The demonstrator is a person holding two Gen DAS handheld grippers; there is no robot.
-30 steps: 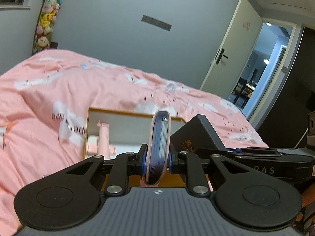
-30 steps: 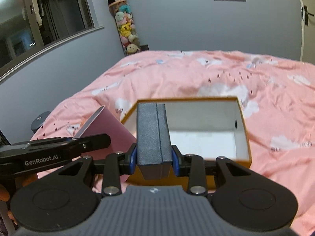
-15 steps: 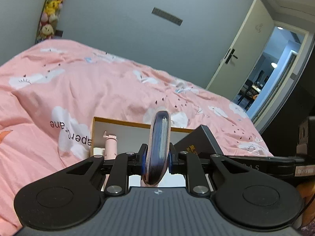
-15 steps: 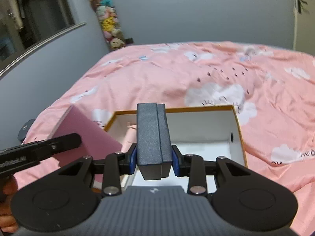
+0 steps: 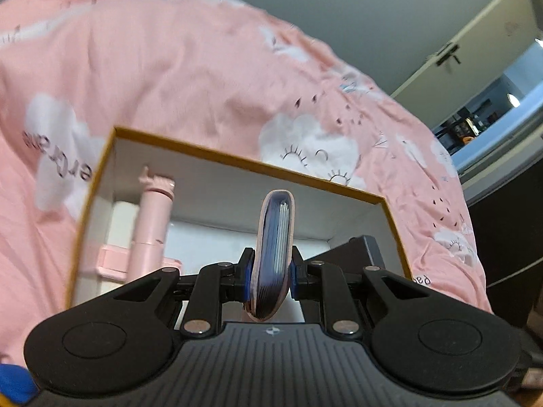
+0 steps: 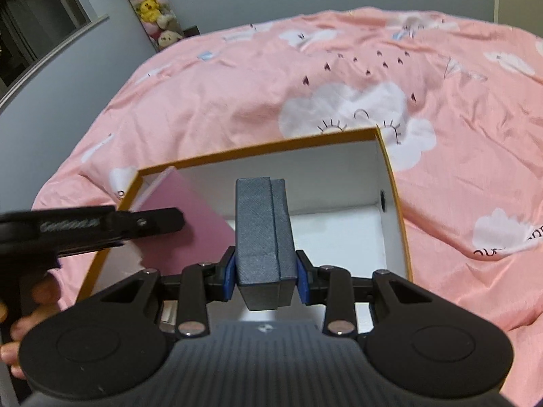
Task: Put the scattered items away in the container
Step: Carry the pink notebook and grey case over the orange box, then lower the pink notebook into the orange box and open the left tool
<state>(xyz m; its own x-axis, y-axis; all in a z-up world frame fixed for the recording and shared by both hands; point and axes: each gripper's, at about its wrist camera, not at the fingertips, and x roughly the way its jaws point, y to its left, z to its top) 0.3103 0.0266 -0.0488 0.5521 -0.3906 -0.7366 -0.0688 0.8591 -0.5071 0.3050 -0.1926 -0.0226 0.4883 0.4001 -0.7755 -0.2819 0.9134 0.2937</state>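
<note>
**Both items held over the box, ready to set down**

Left wrist view: our left gripper is clamped on a pink notebook held on edge, its pages and dark inner cover facing us. It points down into the orange-rimmed cardboard box lying on the pink cloud-print duvet. Inside the box, at its left end, a pink selfie stick already lies on the white floor over a flat pink piece. At the right, the dark blue case we carry in the other gripper pokes in over the box.

Right wrist view: our right gripper is clamped on that dark blue case, a 2-part textured box held upright. It hangs over the right half of the open box, where the white floor is bare. The left gripper enters from the left with the notebook's pink cover over the left half; fingers of our left hand show on its handle.

We judge this to be the placing step for 2 items at once. Next, we need to lower each into the box, keep the notebook clear of the selfie stick and the case clear of the notebook, then release once each rests on the floor.
</note>
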